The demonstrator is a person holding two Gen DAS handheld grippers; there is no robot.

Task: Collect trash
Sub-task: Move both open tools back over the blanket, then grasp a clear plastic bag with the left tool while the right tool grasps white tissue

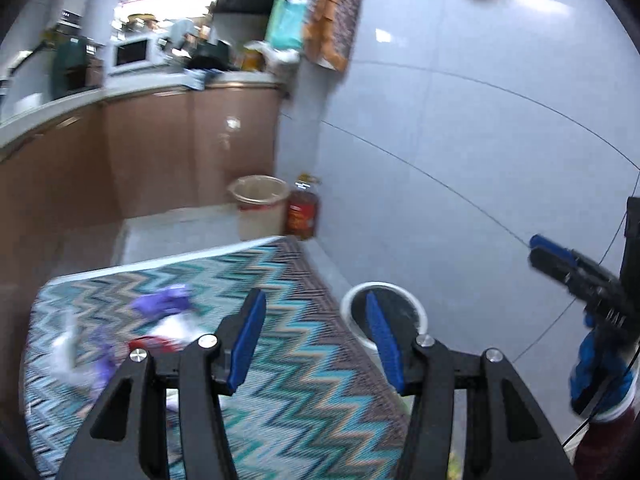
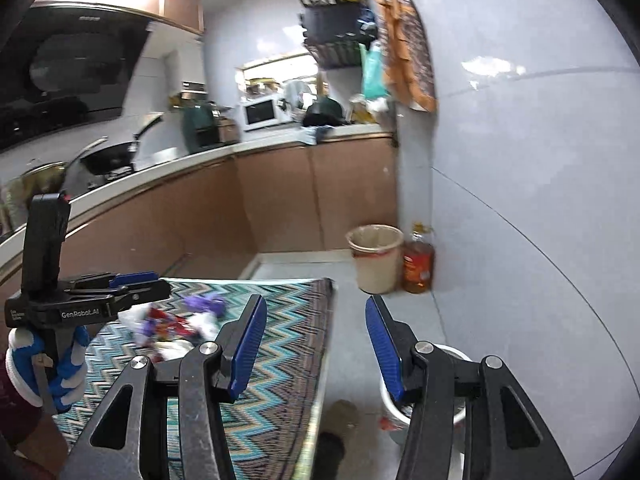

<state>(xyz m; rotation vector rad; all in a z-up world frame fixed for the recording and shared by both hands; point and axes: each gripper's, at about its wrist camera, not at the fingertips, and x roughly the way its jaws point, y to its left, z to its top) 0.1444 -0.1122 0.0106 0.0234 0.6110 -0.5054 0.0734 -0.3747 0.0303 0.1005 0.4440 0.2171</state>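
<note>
A pile of trash, purple, white and red wrappers, lies on a table with a zigzag cloth; it also shows in the right wrist view. A white bin with a dark liner stands on the floor right of the table, partly hidden by my fingers; its rim shows in the right wrist view. My left gripper is open and empty above the table's right part. My right gripper is open and empty above the table's right edge and the floor.
A beige bucket and an oil bottle stand in the floor corner by the grey wall. A brown kitchen counter with a microwave and a pan runs behind the table. The images are motion-blurred.
</note>
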